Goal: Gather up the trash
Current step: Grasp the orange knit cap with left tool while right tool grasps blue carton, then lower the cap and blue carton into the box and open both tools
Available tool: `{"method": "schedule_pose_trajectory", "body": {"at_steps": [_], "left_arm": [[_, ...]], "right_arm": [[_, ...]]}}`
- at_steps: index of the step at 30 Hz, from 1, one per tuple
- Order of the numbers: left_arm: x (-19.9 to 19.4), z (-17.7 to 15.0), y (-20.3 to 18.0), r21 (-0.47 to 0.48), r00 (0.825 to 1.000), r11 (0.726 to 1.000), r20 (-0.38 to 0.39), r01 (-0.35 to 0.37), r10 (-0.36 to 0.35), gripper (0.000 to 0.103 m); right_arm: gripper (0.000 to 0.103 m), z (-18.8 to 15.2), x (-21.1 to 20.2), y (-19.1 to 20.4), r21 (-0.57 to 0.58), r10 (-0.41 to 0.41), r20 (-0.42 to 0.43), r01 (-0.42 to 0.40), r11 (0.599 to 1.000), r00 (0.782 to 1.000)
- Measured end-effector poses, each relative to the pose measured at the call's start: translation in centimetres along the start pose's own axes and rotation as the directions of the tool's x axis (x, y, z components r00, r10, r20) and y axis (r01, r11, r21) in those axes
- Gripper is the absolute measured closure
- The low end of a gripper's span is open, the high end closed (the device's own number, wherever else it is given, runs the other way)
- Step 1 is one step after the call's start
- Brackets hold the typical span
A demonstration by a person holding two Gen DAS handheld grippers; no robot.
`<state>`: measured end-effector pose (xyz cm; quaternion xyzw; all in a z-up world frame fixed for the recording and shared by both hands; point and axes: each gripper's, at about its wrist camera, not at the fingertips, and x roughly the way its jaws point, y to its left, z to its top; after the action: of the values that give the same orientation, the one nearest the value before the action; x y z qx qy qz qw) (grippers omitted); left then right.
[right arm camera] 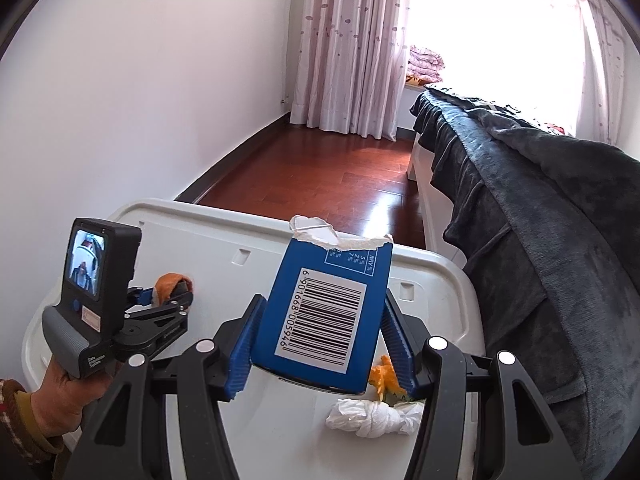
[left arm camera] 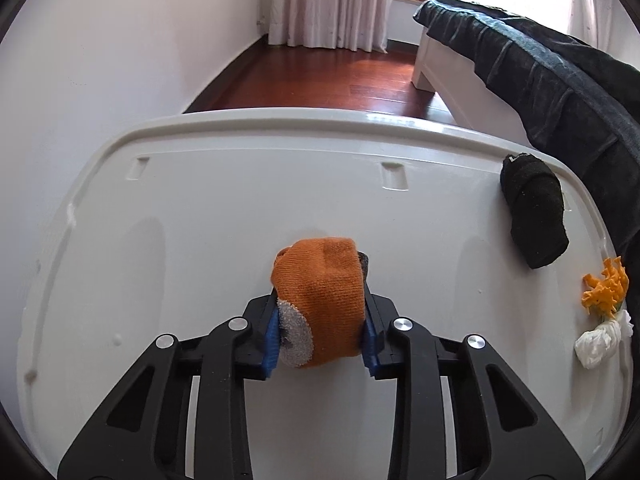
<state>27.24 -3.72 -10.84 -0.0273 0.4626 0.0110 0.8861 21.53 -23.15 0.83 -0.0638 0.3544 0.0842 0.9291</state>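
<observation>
Orange peel (right arm camera: 385,378) half hidden behind blue carton (right arm camera: 326,312); black sock's (left arm camera: 534,210) label unreadable.

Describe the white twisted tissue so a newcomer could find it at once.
Start at the big white plastic lid beside the bed with the dark blanket. Go to the lid's edge nearest that blanket, where the orange peel scrap lies. The twisted white tissue lies right next to it: the only white, knotted, crumpled wad, unlike the black sock farther along.
</observation>
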Motion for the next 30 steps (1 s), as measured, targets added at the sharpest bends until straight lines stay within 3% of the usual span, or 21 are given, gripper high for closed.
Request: {"method": "schedule_pose_trajectory", "body": {"at_steps": [7, 13, 18, 23, 30], "left_arm": [[-4.3, -1.5, 1.2, 0.019, 0.997, 0.998, 0.052, -0.065, 0.064, 0.073], [-10.5, -5.1, 1.8, 0.055, 0.993, 0.994, 0.082, -0.095, 0.09, 0.073], [-15.4, -9.7, 2.7, 0.069, 0.997, 0.996, 0.057, -0.061, 0.057, 0.073], [-18.7, -15.7, 2.9, 0.118, 0.999, 0.992, 0.012, -0.037, 0.036, 0.073], [-19.4, -23.2, 4.2, 0.163, 0.994, 0.986, -0.1, -0.027, 0.044, 0.071]], "right_arm": [[0.047, -0.1, -2.2, 1.2, -0.004, 0.004, 0.019, -0.004, 1.0, 1.0], [0.047, -2.4, -7.3, 4.0, 0.001, 0.05, 0.031, -0.05, 0.999, 0.998], [0.047, -7.8, -11.6, 6.9, 0.037, 0.101, -0.013, -0.1, 0.994, 0.995], [0.047, -14.6, -14.4, 9.6, 0.067, 0.146, -0.114, -0.139, 0.988, 0.983], [0.047, -22.3, -15.1, 12.3, 0.099, 0.181, -0.29, -0.159, 0.982, 0.94]]}}
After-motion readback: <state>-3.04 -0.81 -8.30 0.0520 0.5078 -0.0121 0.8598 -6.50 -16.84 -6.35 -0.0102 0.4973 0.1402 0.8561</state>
